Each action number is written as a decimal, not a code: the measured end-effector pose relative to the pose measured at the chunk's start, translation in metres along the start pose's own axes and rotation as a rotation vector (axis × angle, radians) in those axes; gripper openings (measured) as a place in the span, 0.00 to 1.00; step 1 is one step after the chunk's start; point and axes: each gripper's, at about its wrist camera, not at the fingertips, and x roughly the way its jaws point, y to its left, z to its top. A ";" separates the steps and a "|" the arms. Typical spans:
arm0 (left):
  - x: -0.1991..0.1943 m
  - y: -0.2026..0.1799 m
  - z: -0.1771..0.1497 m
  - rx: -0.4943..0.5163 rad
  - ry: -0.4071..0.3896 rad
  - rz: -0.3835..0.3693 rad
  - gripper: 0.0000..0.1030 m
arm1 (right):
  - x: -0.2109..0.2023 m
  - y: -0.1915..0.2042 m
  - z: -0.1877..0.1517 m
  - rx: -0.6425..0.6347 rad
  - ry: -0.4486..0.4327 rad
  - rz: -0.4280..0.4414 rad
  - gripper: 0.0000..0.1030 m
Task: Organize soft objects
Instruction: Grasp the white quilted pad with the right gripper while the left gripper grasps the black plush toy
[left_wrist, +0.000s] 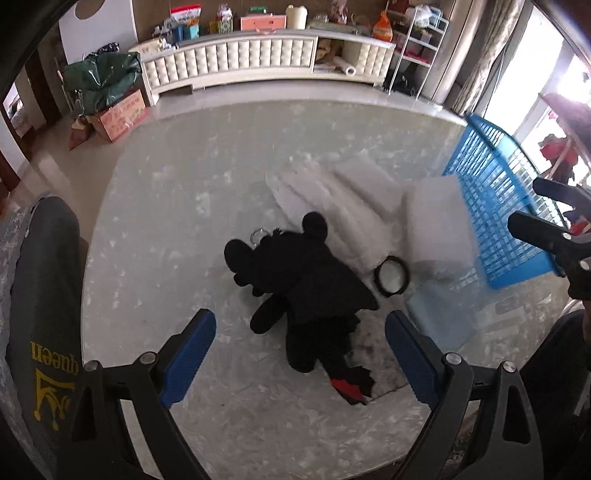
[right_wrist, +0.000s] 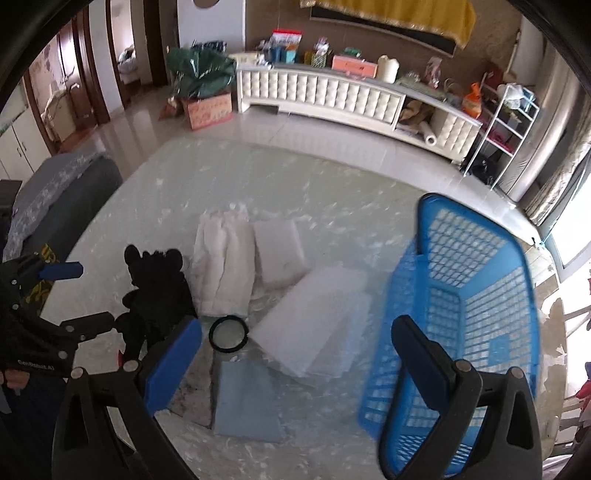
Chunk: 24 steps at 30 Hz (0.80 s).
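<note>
Black plush toy (left_wrist: 295, 291) lies flat near the middle of the glass-topped surface (left_wrist: 177, 206), toward the near edge, head pointing to the far edge, red-tipped tail (left_wrist: 349, 387) toward the camera. A small metal ring (left_wrist: 258, 233) sits at its head end. Judged light, limp and easily squashed; it will sag from whatever point is pinched. Best hold is probably across the thick torso; the thin wing flap or tail would let the body dangle and swing. Fabric looks grippy, slip unlikely.

Left tool (left_wrist: 301, 360) hovers just short of the plush, jaws wide, nothing between them, tail roughly centred in the gap.

Beside the plush, toward the right edge: white folded cloth (right_wrist: 223, 269), touching or nearly touching the toy. A black hair-tie ring (right_wrist: 228, 334) lies just in front of that cloth. Further right, white foam sheets (right_wrist: 314, 321) and a pale blue pad (right_wrist: 247, 400): all soft and light, and the sheets probably bend when lifted by one edge.

Blue plastic basket (right_wrist: 480, 295) stands at the right edge of the surface, looks empty; likely destination. Right tool (right_wrist: 295, 362) is wide and empty, one finger in front of the basket wall.
</note>
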 end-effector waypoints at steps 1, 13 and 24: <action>0.004 0.001 0.002 0.003 0.012 0.003 0.89 | 0.007 0.001 0.002 0.003 0.020 -0.006 1.00; 0.052 0.016 0.010 -0.034 0.105 -0.011 0.75 | 0.055 0.006 0.019 0.050 0.154 -0.015 0.94; 0.083 0.017 0.012 -0.043 0.151 -0.020 0.75 | 0.085 0.008 0.021 0.066 0.228 -0.078 0.87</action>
